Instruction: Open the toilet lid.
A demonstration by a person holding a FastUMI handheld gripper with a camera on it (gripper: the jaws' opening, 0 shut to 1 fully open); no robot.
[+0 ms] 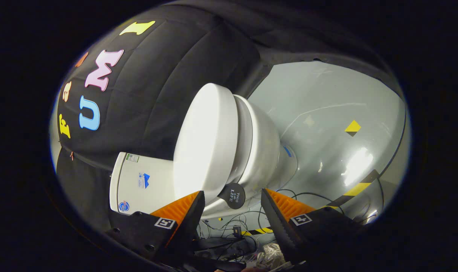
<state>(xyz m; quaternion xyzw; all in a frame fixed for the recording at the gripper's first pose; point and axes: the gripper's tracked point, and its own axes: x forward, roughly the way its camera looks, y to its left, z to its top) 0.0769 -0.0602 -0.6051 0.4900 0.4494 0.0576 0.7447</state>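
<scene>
White porcelain is standing just ahead of the gripper point(232, 206): one toilet point(251, 151), seen tilted, with one lid point(206, 143) lying down over the bowl and one tank point(138, 183) to its left. One dark round tab point(232, 195) is hanging from the lid's near rim, sitting between the two fingers, which are standing spread apart and gripping nothing. Whether either finger is touching the lid is hard to tell. Several cables point(232, 226) are trailing over the grey floor point(327, 113); their count is unclear.
</scene>
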